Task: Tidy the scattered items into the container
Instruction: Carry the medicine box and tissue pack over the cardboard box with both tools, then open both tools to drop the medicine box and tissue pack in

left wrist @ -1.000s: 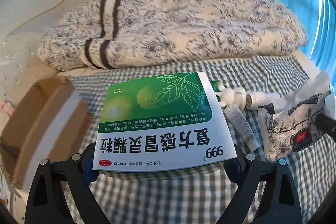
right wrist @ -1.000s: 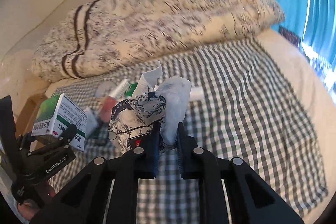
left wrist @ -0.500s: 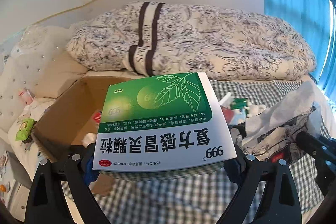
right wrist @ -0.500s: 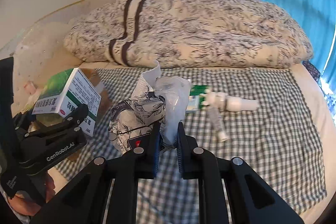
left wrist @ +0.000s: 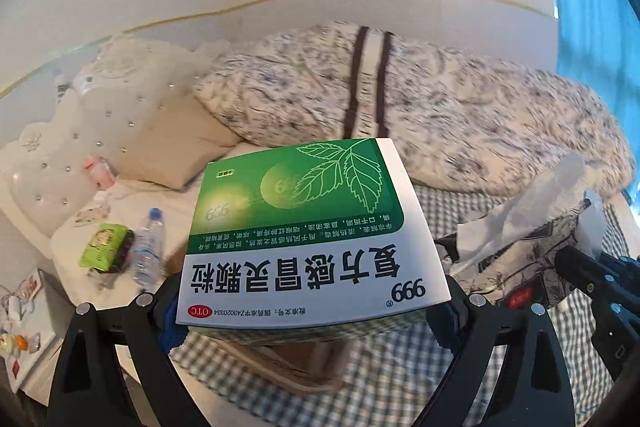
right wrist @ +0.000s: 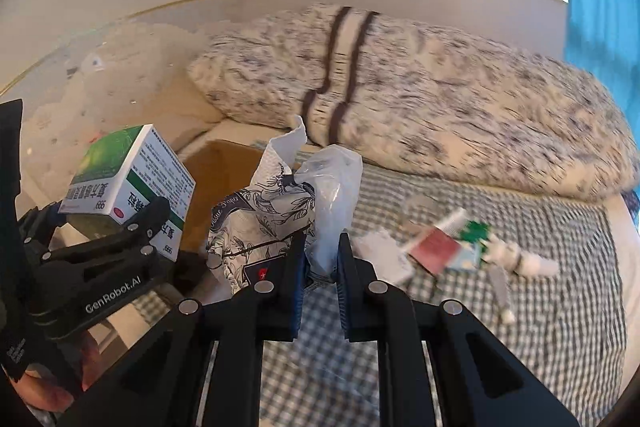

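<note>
My left gripper (left wrist: 312, 311) is shut on a green and white medicine box (left wrist: 308, 231), held above the brown cardboard box (left wrist: 280, 363), whose rim shows just below it. The same medicine box (right wrist: 128, 183) and left gripper (right wrist: 116, 247) appear at the left of the right wrist view, over the cardboard box (right wrist: 216, 183). My right gripper (right wrist: 320, 259) is shut on a floral tissue pack (right wrist: 280, 223) with white tissue sticking out, beside the cardboard box. That tissue pack (left wrist: 520, 251) shows at the right of the left wrist view.
Several small items lie on the checked sheet (right wrist: 520, 327): a white spray bottle (right wrist: 520, 261), a tube (right wrist: 502, 291), a red sachet (right wrist: 434, 247). A rolled floral duvet (right wrist: 420, 99) runs along the back. A water bottle (left wrist: 148, 247) and green packet (left wrist: 106, 245) lie by the pillows.
Both grippers have swung left with their loads. The medicine box now hangs over the cardboard box, and the tissue pack has come closer to it. Neither grip has changed.
</note>
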Action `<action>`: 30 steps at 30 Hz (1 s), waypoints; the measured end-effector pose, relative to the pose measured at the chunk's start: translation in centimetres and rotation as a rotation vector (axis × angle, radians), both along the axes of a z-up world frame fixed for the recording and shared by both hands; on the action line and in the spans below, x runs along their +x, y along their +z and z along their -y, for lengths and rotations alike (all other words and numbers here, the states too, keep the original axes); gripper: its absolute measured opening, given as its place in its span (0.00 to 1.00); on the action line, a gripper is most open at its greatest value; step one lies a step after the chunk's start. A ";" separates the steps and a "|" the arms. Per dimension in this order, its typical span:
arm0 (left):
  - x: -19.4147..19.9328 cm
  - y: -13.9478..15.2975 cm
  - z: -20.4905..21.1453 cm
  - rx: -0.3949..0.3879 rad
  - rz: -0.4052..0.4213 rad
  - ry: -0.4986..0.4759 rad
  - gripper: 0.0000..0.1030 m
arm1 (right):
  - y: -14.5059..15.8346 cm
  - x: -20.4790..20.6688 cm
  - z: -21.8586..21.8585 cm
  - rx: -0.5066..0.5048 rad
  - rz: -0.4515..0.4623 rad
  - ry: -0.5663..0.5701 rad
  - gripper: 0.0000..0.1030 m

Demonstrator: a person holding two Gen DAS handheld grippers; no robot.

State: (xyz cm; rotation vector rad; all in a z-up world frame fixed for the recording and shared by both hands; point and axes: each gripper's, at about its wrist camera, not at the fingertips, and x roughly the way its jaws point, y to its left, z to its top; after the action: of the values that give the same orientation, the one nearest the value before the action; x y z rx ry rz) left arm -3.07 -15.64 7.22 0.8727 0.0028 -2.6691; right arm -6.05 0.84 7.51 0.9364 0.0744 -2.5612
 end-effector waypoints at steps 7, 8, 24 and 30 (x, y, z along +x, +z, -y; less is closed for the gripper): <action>-1.1 -1.5 5.5 0.003 0.052 0.067 0.92 | -1.4 -2.0 6.9 0.010 0.042 0.081 0.13; -1.4 -1.9 5.9 0.003 0.057 0.067 0.92 | -1.7 -2.4 7.5 0.014 0.049 0.085 0.13; -5.8 -8.6 9.3 0.021 0.208 0.082 1.00 | -5.1 -7.7 11.3 -0.050 0.046 0.060 1.00; -6.1 -8.2 8.4 0.034 0.196 0.070 1.00 | -5.6 -8.2 8.9 -0.084 0.089 0.027 1.00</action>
State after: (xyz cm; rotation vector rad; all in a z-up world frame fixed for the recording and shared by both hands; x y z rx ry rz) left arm -9.21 -24.00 -0.93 1.1207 0.0313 -2.5149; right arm -14.22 -8.03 1.96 1.0080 -0.0458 -2.4742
